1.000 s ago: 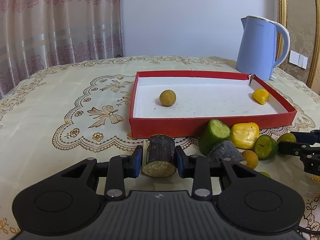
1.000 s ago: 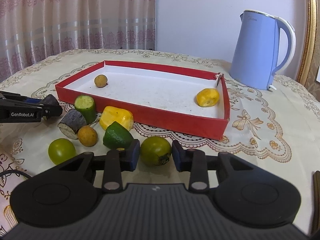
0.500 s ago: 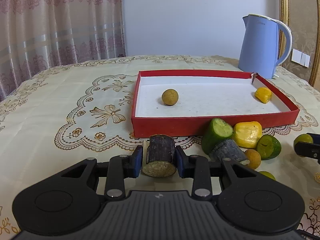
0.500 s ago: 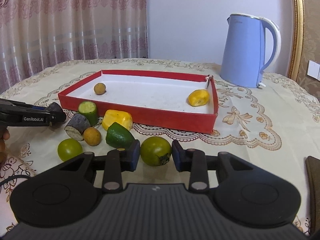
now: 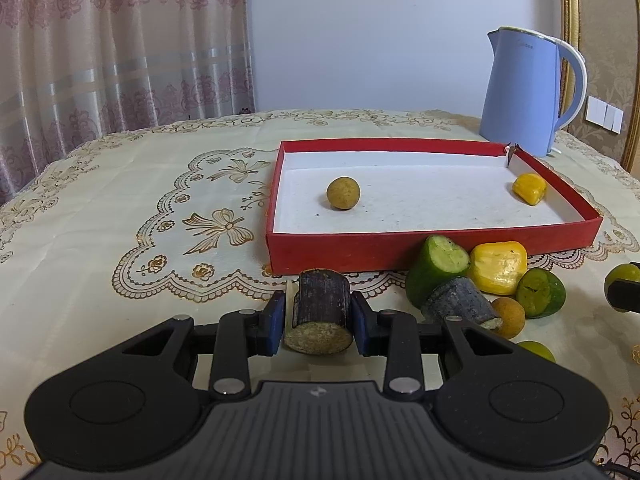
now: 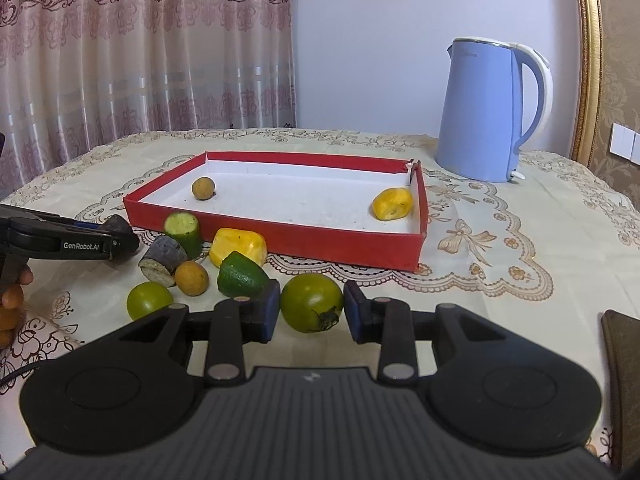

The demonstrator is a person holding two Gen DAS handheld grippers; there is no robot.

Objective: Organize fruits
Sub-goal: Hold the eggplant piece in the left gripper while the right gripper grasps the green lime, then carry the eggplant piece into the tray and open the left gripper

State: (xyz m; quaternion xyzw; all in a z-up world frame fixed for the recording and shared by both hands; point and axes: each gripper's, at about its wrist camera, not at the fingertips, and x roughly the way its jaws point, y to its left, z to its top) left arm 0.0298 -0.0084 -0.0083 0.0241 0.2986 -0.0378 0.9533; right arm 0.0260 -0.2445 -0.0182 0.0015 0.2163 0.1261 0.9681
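Observation:
My left gripper (image 5: 319, 322) is shut on a dark, bark-skinned cane stub (image 5: 320, 312), held just short of the red box's (image 5: 400, 246) near left corner. My right gripper (image 6: 311, 311) is shut on a green tomato (image 6: 312, 302), in front of the box. Inside the box lie a brown round fruit (image 5: 343, 193) and a yellow piece (image 5: 529, 188). On the cloth between the grippers sit a cucumber stub (image 6: 184, 229), a second dark stub (image 6: 162, 260), a yellow piece (image 6: 238, 246), a small brown fruit (image 6: 192, 278), a green lime piece (image 6: 241, 276) and another green tomato (image 6: 149, 306).
A blue electric kettle (image 6: 486, 112) stands behind the box's far right corner. The table has an embroidered cream cloth (image 5: 120, 208), with curtains behind on the left. A person's fingers (image 6: 12, 300) show at the left edge. A dark object (image 6: 622, 344) lies at the right edge.
The right gripper with the green tomato has risen slightly and drawn back from the fruit pile, sliding right in the left wrist view. The left gripper holds its stub still.

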